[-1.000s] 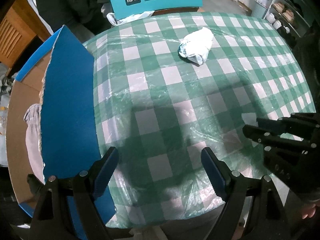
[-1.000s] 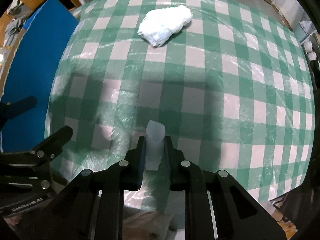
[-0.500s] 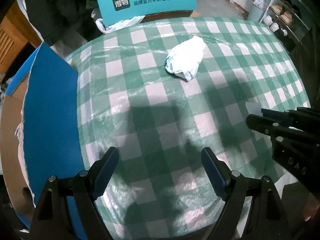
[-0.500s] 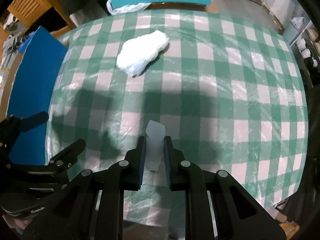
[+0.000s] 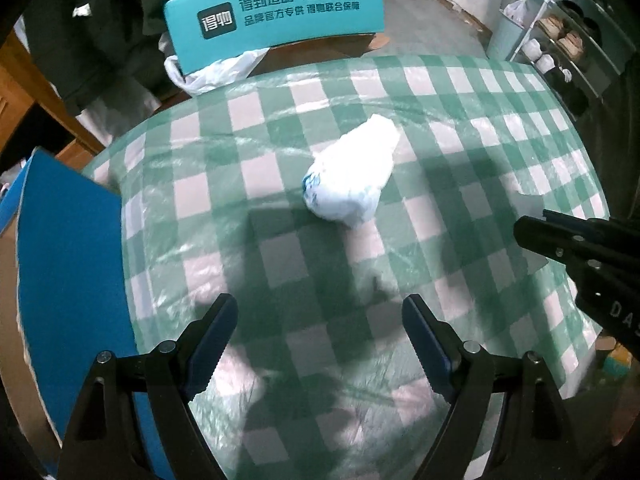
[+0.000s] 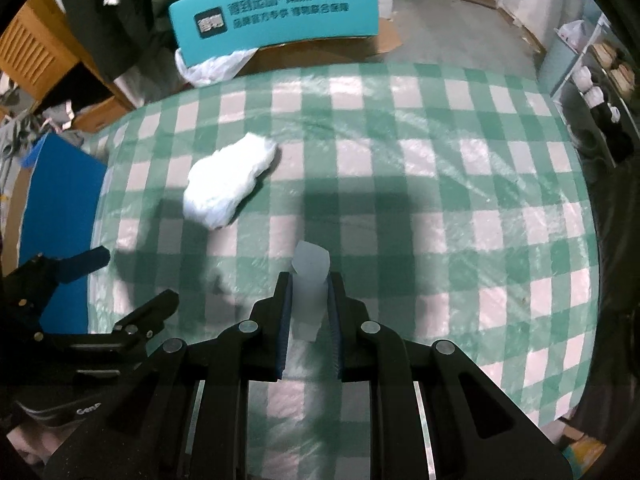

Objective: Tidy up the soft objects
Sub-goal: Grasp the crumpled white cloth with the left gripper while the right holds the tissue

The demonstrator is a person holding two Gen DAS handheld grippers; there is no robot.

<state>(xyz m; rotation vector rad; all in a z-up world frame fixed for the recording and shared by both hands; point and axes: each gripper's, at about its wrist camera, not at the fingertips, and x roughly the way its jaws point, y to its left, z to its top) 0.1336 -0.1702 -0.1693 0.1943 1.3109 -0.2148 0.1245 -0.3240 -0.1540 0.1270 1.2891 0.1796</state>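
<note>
Right wrist: one white bundle [image 6: 230, 182], one clamped pale piece [image 6: 309, 292].

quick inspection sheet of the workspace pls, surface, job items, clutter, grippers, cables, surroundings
surface: table under a green and white checked cloth with clear plastic over it.
job's things: white crumpled bundle lying on the cloth; small pale piece held off the table.
clutter: nothing seen on the cloth besides the bundle.
grippers: left gripper open, empty, above the near edge; right gripper shut on the pale piece.
cables: nothing seen.
surroundings: blue box flap at the left edge; teal chair back with a white bag behind the table; shelf with shoes at right.
</note>
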